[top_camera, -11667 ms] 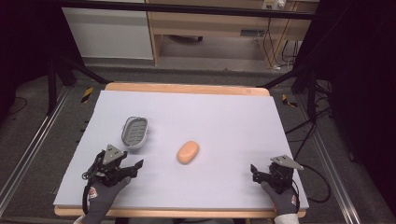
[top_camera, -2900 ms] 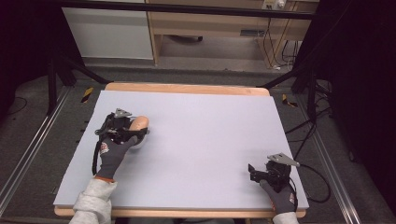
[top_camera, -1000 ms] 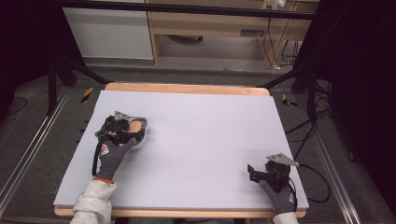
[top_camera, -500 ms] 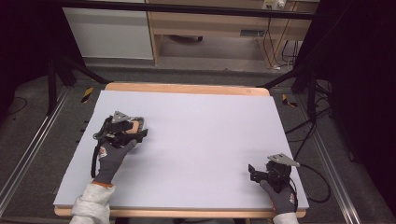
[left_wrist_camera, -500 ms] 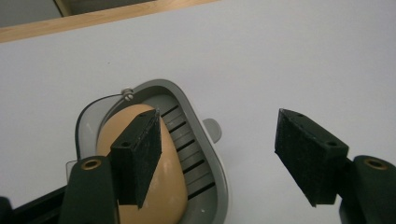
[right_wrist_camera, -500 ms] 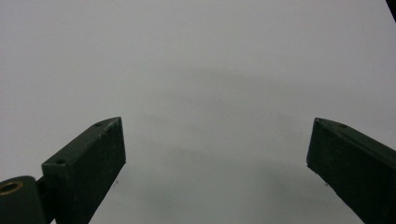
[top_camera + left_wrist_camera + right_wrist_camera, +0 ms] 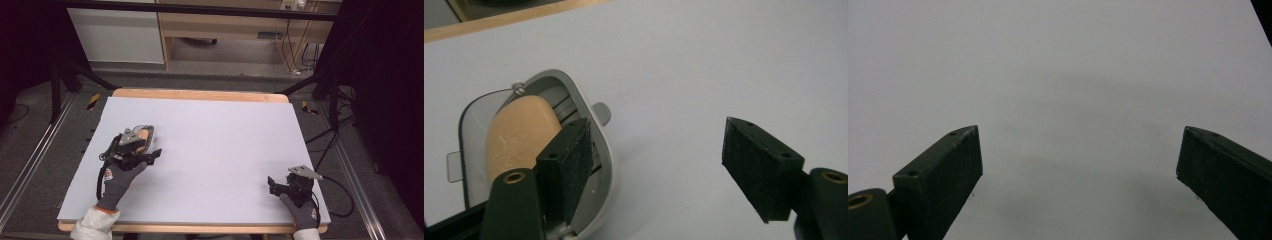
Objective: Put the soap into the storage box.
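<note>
1. High view: the table has a pale lavender-grey top with a wooden rim along its far and near edges. The left gripper sits near the table's left edge, about midway between far and near, held by a hand in a dark grey glove with a white sleeve behind it. Just beyond the gripper, partly hidden by its grey three-cornered plate, lies a grey soap dish with an orange-tan bar of soap in it.

2. High view again: the right gripper rests near the table's near right corner, held by a second gloved hand, well apart from the dish. A black cable loops off it toward the right edge.

3. Left gripper view: the left gripper has its jaws spread wide and holds nothing. The one on the left of this view stands over the soap dish, above its near rim; whether it touches the rim cannot be told. The other jaw is over bare table, well clear of the dish. The bar of soap lies lengthwise inside the dish, filling most of it, and a small grey tab sticks out from the rim.

4. Right gripper view: the right gripper also has its jaws spread wide, with bare table between them.
</note>
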Demonstrator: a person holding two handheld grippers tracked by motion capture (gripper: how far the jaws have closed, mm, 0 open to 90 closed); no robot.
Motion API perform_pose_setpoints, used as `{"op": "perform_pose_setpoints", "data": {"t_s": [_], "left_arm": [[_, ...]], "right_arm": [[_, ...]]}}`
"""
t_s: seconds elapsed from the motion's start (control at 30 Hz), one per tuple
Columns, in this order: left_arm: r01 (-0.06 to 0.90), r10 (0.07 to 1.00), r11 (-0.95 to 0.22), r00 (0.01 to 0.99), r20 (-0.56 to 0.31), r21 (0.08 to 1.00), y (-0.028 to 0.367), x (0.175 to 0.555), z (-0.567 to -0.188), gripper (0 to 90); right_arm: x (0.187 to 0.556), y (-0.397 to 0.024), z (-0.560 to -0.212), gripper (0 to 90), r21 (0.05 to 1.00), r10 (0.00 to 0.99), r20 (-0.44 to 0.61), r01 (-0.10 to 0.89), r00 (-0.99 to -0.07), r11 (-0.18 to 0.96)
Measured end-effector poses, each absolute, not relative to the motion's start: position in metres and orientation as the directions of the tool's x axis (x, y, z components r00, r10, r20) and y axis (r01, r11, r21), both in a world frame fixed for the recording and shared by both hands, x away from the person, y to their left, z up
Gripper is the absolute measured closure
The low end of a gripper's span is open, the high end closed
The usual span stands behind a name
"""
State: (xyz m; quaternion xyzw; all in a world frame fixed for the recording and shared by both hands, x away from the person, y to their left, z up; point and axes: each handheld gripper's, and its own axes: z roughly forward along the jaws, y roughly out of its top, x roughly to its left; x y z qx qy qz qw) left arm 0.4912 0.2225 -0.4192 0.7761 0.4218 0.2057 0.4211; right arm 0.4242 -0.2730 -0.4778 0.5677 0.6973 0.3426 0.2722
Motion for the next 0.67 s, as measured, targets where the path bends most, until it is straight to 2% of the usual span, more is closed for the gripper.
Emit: {"op": "perform_pose_setpoints", "data": {"t_s": [0.43,0.67], "left_arm": [[0.455,0.807,-0.337,0.590,0.004,0.824,0.209,0.458,-0.436,30.8],[0.475,0.801,-0.345,0.599,-0.010,0.810,0.207,0.446,-0.449,35.5]], "right_arm": [[0.423,-0.276,-0.480,4.8,0.783,0.982,0.010,0.612,-0.186,0.108],[0.424,-0.276,-0.480,5.0,0.780,0.982,0.003,0.615,-0.188,0.115]]}}
